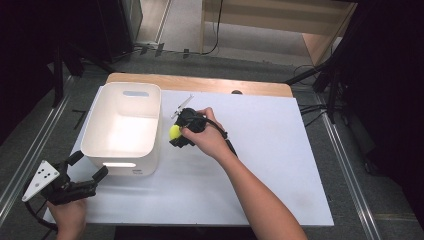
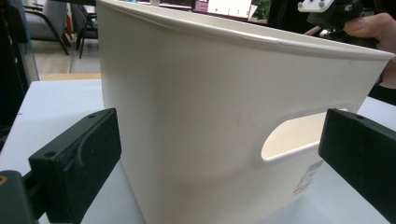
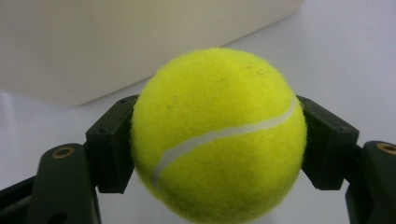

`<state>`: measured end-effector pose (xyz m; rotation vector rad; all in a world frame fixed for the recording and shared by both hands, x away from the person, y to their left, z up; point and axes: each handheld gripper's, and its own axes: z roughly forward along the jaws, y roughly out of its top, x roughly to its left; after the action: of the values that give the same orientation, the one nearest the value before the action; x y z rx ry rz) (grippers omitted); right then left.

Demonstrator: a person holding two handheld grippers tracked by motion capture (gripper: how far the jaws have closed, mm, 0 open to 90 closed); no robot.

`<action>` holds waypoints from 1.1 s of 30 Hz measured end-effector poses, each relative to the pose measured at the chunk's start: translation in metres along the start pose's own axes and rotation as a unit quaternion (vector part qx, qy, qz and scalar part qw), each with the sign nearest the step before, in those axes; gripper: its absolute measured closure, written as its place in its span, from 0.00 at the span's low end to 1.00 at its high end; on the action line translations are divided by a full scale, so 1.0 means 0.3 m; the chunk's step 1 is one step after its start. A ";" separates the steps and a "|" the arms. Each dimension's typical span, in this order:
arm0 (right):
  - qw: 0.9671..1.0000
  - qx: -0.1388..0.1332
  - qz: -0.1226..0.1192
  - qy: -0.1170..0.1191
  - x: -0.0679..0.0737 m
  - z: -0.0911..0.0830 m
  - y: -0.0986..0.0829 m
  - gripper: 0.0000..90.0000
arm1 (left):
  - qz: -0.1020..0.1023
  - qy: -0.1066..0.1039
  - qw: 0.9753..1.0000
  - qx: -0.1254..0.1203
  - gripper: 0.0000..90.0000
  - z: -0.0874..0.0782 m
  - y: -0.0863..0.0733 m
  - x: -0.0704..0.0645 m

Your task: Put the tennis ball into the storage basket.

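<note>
A yellow tennis ball (image 3: 218,135) sits squeezed between the two black jaws of my right gripper (image 3: 218,144), which is shut on it. From above, the ball (image 1: 174,131) and right gripper (image 1: 176,133) are just right of a white plastic bin (image 1: 100,127), close to its side wall. My left gripper (image 1: 91,165) stands open at the table's front left, jaws spread toward the bin's near end. In the left gripper view the bin (image 2: 187,116) with its handle slot (image 2: 292,137) is close in front, between the spread jaws of the left gripper (image 2: 219,158).
A white sheet (image 1: 270,150) covers the wooden table (image 1: 200,83); its right half is bare. Cables and dark stand legs (image 1: 330,85) lie on the floor behind and to the right of the table. The bin's inside looks bare.
</note>
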<state>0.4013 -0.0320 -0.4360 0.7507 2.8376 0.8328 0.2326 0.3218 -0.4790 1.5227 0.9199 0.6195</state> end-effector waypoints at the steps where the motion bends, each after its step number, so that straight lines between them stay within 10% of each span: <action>1: 1.000 -0.002 -0.007 0.003 -0.003 -0.002 0.001 0.25 | 0.001 0.000 1.000 -0.001 0.00 0.001 0.000 -0.001; 33: 0.999 -0.011 -0.021 0.026 -0.006 -0.102 0.063 0.26 | 0.000 0.000 1.000 0.000 0.00 0.002 0.000 -0.003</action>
<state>0.4043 -0.0339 -0.4001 0.6748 2.8728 0.8899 0.2325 0.3207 -0.4790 1.5235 0.9194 0.6189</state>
